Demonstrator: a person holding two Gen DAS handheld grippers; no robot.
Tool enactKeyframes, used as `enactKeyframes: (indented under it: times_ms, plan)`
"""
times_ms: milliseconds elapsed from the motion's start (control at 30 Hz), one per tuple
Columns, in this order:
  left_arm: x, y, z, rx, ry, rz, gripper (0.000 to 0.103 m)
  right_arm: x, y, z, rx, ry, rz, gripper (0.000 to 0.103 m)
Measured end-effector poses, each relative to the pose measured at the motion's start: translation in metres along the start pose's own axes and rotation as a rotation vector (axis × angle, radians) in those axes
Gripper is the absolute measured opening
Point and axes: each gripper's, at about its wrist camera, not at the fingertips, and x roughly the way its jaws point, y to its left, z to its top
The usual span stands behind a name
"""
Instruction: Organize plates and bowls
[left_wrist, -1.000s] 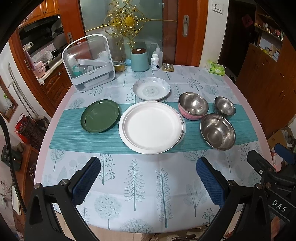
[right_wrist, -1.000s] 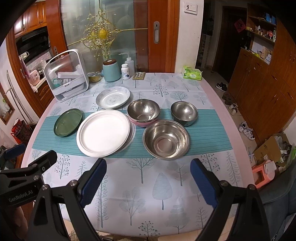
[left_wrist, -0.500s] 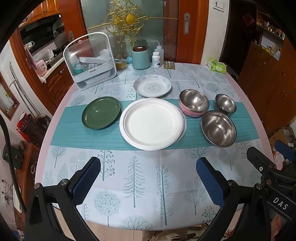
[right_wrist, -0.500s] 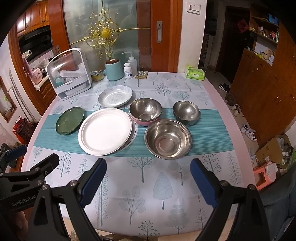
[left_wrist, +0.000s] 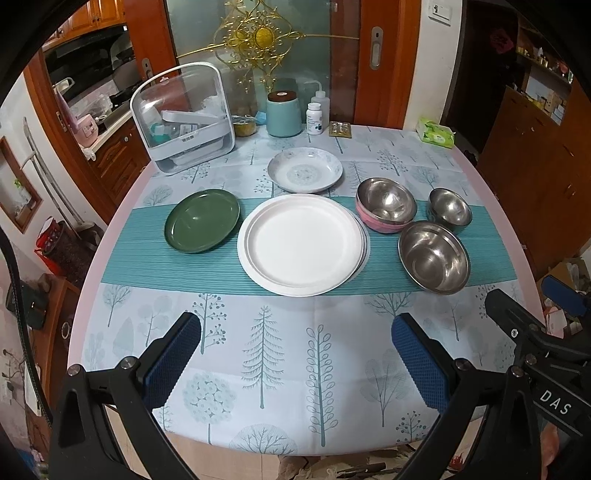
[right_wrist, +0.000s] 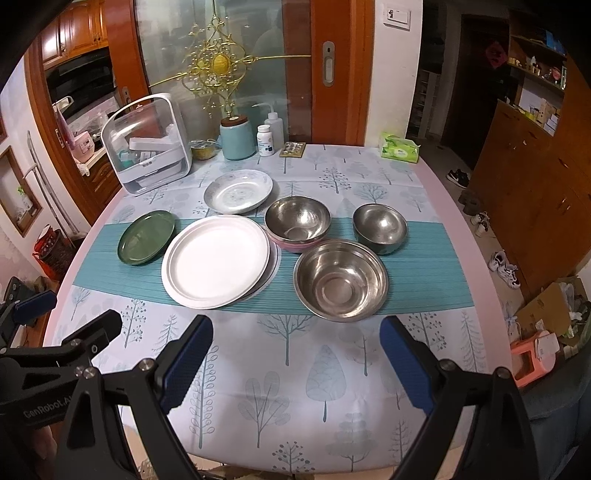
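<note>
Two grippers, left (left_wrist: 295, 354) and right (right_wrist: 295, 358), hover spread wide and empty over the table's (left_wrist: 258, 369) near edge; plates (left_wrist: 301, 243) and bowls (right_wrist: 341, 280) sit upright, rowed left-to-right mid-table.

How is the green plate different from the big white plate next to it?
The green plate is dark green, while the white plate is plain white. The green plate looks smaller than the white plate. The green plate lies alone on the cloth, but the white plate sits on top of another white plate whose rim peeks out on the right. Both are round, empty and lie flat on the teal stripe.
</note>
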Motion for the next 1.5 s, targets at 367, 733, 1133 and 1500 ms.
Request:
enactKeyframes:
  times_ms: [367, 733, 1133, 1500]
  plan:
    - [-0.006, -0.012, 0.006, -0.012, -0.013, 0.018, 0.102, -0.003, -0.008, 0.004, -0.014, -0.015, 0.021, 0.093]
    - [-0.01, -0.022, 0.007, -0.033, -0.031, 0.046, 0.102, -0.002, -0.016, 0.008, -0.034, -0.026, 0.05, 0.093]
    - [-0.01, -0.019, 0.007, -0.062, -0.054, 0.148, 0.102, 0.017, -0.019, 0.014, -0.055, -0.031, 0.124, 0.093]
    - [0.037, 0.016, 0.028, -0.03, 0.04, 0.055, 0.102, 0.049, 0.006, 0.03, -0.041, 0.018, 0.104, 0.093]
